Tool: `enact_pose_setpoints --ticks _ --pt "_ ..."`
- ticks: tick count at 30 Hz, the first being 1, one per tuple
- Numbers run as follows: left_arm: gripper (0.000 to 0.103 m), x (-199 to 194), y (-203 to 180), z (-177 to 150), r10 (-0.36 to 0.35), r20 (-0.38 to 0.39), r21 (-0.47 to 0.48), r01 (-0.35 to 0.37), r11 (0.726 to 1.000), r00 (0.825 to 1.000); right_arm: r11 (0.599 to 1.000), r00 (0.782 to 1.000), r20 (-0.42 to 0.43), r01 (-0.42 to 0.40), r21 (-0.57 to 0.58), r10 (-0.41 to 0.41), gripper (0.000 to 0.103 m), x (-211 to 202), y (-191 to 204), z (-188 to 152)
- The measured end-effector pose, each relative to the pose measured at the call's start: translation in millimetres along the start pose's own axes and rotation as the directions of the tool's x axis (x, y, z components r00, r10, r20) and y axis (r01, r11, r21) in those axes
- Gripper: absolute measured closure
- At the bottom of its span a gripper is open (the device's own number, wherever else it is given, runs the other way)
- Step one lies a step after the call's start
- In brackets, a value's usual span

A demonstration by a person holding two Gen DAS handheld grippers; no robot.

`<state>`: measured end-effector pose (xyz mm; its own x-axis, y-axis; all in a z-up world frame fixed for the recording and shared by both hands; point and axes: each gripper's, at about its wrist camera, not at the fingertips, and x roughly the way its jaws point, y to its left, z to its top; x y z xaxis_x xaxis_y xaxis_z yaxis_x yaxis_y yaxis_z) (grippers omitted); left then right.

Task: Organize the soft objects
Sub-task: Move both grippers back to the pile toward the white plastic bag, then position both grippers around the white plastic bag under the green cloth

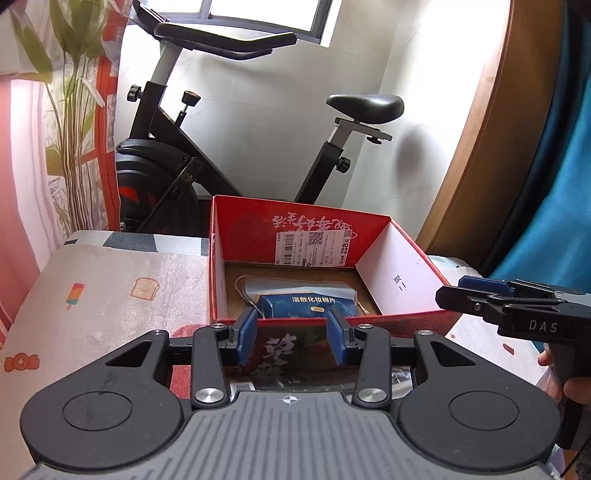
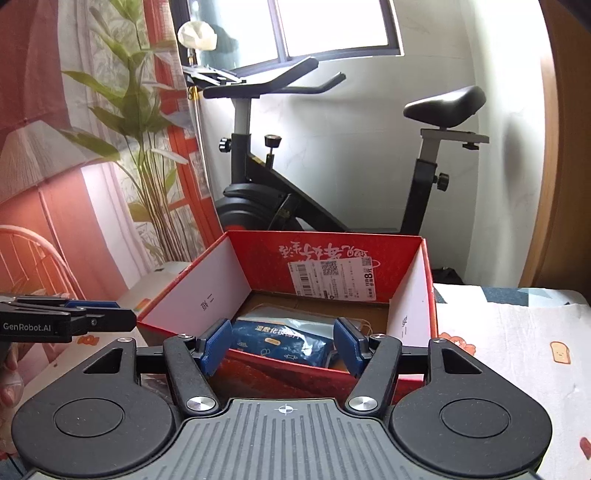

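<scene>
Both the left gripper [image 1: 291, 341] and right gripper [image 2: 282, 347] hang spread and empty just before the open red cardboard box [image 1: 399, 254], where the dark blue soft cotton-pad pack [image 1: 308, 304] already lies, seemingly stowed.

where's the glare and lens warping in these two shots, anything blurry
Left wrist view: the window is blown out white, the wooden door frame bows from fisheye distortion, and the red box is sharp. Right wrist view: the window is likewise overexposed, the curtain at the left edge looks stretched and soft, and print on the blue pack is slightly blurred.
</scene>
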<state>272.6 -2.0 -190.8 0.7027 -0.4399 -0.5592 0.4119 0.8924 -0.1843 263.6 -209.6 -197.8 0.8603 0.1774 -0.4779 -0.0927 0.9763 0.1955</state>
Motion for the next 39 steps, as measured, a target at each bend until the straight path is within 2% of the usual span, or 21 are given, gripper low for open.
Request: enact_pose_setpoints --ticks 7,11,20,30,39 --pt "0.059 -27.4 -8.2 -37.7 0.001 -0.009 0.028 -0.001 1.000 1.000 0.999 0.998 0.066 0.009 0.040 -0.011 0.042 -39.7 6.6 -34.9" --pt "0.059 -30.0 -7.4 -57.8 -0.022 -0.029 -0.008 0.022 1.000 0.999 0.997 0.998 0.062 -0.004 0.076 0.000 0.042 -50.4 10.0 -58.7" --pt "0.059 -17.4 1.8 -88.5 -0.037 -0.092 -0.088 0.029 0.996 0.995 0.995 0.999 -0.041 -0.031 0.092 0.034 0.044 -43.7 26.4 -109.2" --pt "0.060 -9.8 15.1 -111.2 -0.015 -0.128 -0.149 -0.004 0.989 0.992 0.994 0.983 -0.160 -0.077 0.080 0.089 0.049 -15.6 50.5 -143.9" --pt "0.060 -1.6 20.9 -126.3 -0.020 -0.163 -0.182 -0.011 0.983 0.987 0.987 0.966 -0.250 -0.027 0.156 0.066 0.050 0.0 34.6 -168.8"
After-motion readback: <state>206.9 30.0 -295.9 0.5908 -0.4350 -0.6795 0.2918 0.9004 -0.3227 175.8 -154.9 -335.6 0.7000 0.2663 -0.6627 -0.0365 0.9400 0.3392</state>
